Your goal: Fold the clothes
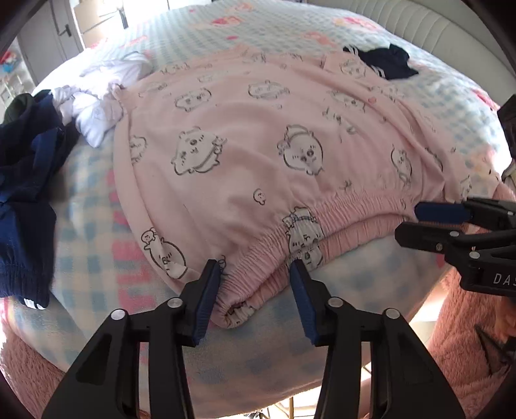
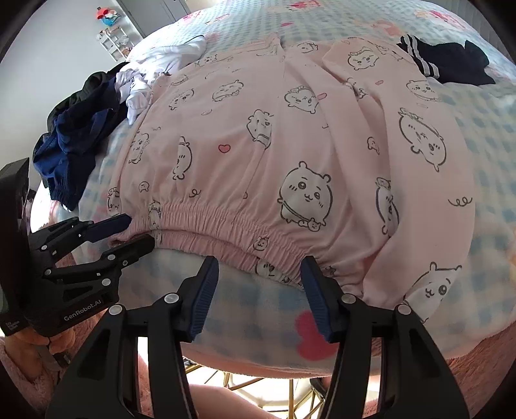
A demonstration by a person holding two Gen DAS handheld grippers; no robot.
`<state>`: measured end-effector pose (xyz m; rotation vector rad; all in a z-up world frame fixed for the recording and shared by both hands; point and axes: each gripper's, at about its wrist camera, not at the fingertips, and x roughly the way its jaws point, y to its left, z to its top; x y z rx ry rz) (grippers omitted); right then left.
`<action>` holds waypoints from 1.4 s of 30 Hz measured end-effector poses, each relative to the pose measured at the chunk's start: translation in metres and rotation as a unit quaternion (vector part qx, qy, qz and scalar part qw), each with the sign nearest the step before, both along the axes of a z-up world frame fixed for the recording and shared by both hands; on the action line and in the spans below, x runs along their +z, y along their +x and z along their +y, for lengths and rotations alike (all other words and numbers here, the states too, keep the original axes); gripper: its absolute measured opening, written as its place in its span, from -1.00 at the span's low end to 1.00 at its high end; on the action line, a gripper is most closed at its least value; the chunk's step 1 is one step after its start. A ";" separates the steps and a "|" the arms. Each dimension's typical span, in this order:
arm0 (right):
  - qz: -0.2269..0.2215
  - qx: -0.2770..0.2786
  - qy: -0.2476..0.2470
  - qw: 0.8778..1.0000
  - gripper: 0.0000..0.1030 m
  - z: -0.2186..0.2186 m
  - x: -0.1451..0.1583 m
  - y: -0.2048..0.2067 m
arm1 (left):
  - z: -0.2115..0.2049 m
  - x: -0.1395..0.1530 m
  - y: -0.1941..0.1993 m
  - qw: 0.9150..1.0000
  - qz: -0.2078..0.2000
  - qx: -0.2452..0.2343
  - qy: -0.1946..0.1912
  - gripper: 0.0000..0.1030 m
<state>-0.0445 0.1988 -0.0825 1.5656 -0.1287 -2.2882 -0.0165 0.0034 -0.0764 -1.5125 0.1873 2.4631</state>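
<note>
Pink pajama pants (image 1: 245,135) with the little cartoon critter print are spread flat on the checkered blanket (image 1: 96,232) covering the bed, and I'll use those pants as the reference for everything else. Their elastic waistband (image 1: 354,206) sits at the near edge of the bed, closest to both cameras, and the legs run away toward the far side.

Off the pants' left side there's a heap of dark navy clothing (image 1: 29,180), and just beyond that a crumpled white garment (image 1: 96,109) touching the pants' left edge. Up by the far right end of the pants lies a small dark piece with white stripes (image 2: 448,64), partly on the pant leg. At the very back a pale padded headboard (image 1: 419,22) shows in the left wrist view.

Left gripper (image 1: 254,290): jaws parted about halfway, straddling the left corner of the waistband. The fabric sits between the blue pads (image 1: 206,299) but they aren't pinching it as far as I can see.

Right gripper (image 2: 258,290): spread wider, hovering at the waistband's near edge toward the right corner. The right pad is just at the elastic and the left one is over bare blanket, so nothing's grabbed.

A hand (image 2: 48,341) in a fuzzy pink sleeve (image 2: 19,370) is holding the left gripper.
</note>
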 end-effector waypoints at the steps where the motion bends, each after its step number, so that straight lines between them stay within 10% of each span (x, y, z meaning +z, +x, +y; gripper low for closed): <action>1: 0.001 -0.004 -0.002 1.000 0.04 0.001 0.001 0.000 | -0.003 0.004 0.000 1.000 0.009 0.005 0.008 -0.50; 7: 0.043 0.002 -0.004 0.999 0.04 -0.002 0.026 0.007 | -0.017 0.026 0.006 0.998 0.031 0.014 0.057 -0.90; 17: 0.031 -0.003 0.033 0.999 0.04 -0.005 0.018 -0.016 | -0.035 0.015 0.022 0.998 -0.029 0.038 0.051 -0.83; 26: 0.030 -0.013 -0.008 0.999 0.04 0.012 0.017 -0.012 | -0.073 0.041 0.015 0.971 0.000 0.083 0.226 -0.56; 35: -0.008 -0.026 -0.010 1.000 0.04 0.021 0.003 -0.011 | -0.080 -0.012 0.014 0.971 -0.100 0.115 0.182 -0.50; 42: 0.048 -0.079 -0.052 0.994 0.04 0.060 0.046 -0.008 | -0.056 0.044 0.008 0.979 -0.028 0.043 0.196 -0.38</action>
